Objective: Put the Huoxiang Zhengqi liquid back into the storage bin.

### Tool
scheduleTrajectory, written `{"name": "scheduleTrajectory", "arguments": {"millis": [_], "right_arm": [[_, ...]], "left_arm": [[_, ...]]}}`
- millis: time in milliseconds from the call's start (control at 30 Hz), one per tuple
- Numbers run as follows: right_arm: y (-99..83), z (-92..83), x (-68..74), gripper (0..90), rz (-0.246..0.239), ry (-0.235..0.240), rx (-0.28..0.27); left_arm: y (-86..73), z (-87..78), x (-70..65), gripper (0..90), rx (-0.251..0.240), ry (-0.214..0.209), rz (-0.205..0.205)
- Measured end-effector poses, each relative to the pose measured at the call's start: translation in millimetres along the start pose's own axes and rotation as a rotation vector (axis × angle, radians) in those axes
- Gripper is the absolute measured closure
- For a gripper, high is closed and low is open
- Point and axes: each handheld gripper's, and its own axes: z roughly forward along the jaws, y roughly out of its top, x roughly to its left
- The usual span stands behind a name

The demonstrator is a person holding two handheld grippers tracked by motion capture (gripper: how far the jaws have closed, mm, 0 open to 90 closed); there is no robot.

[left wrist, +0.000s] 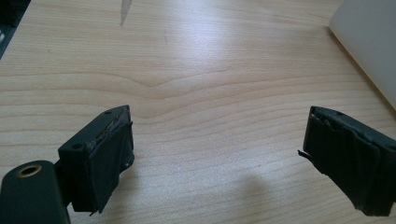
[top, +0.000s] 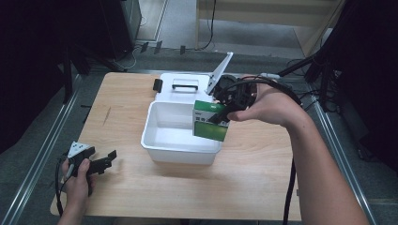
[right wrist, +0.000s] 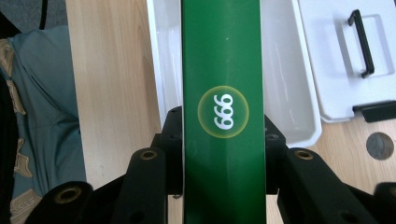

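Here the right gripper [top: 224,114] clamps a green box [top: 210,121] between its jaws above the right side of the white tub [top: 162,123]. In the high view the box's broad face tilts slightly; the right gripper view shows its narrow edge printed "666", long axis running along the jaws. The left gripper [top: 104,163] rests near-left, jaws spread over bare wooden table [left wrist: 196,70].

Overhead light, even; worktop [top: 141,187] bright, surroundings near black in high view; glare streaks across wood in left gripper view; soft shadows under fingers [left wrist: 100,158]; bin [top: 162,126] interior glossy, slightly overexposed; all frames soft, low resolution.
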Motion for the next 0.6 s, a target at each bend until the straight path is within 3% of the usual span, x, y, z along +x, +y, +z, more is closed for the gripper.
{"name": "scheduleTrajectory", "arguments": {"millis": [267, 600], "right_arm": [[10.6, 21.3, 2.1, 64.9, -0.020, 0.030, 0.016], [3.3, 51.3, -2.1, 64.8, -0.005, 0.059, 0.040]], "left_arm": [[0.0, 0.1, 0.0, 9.2, 0.000, -0.001, -0.001], [0.1, 0.2, 0.1, 9.2, 0.001, -0.002, -0.002]]}}
